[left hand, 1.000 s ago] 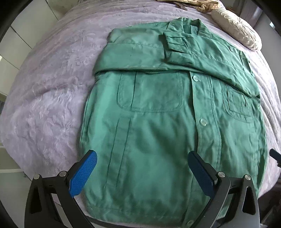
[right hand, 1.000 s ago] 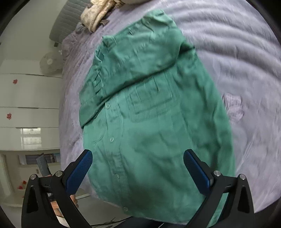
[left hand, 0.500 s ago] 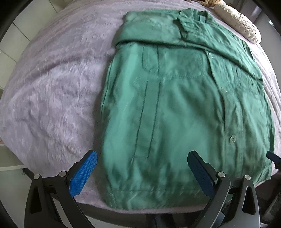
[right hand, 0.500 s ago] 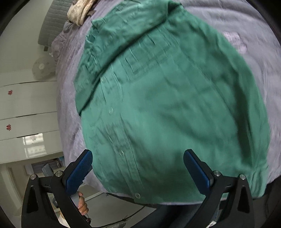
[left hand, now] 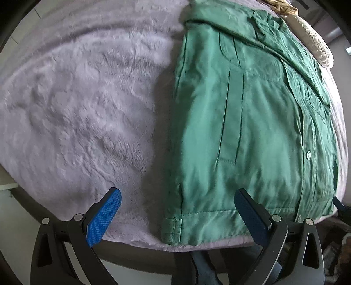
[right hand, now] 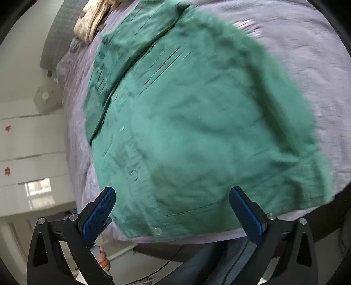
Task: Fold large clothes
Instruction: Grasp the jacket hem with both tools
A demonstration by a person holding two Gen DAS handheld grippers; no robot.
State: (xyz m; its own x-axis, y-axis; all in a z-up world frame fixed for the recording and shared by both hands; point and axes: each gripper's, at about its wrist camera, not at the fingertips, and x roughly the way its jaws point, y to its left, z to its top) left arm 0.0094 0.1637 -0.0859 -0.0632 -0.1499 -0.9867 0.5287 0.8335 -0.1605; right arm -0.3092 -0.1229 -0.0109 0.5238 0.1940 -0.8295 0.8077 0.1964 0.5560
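A green button-up shirt (left hand: pixel 248 122) lies flat on a lilac bedspread (left hand: pixel 76 98), front up, sleeves folded across the chest. Its hem runs along the near edge of the bed. My left gripper (left hand: pixel 177 210) is open and hovers at the hem's left corner, one blue finger over the bedspread, the other over the shirt. In the right wrist view the same shirt (right hand: pixel 197 122) fills the frame, blurred. My right gripper (right hand: pixel 173 208) is open above the buttoned hem, holding nothing.
A cream pillow (left hand: pixel 316 43) and a beige cloth (right hand: pixel 92 19) lie at the head of the bed. White cabinets (right hand: pixel 26 140) stand to the left. A person's hand (right hand: pixel 104 260) and dark trouser legs (right hand: pixel 197 263) show below the bed edge.
Both grippers have dropped toward the near edge of the bed. The left one shifted left to the hem's corner; the shirt now looks larger and closer in both views.
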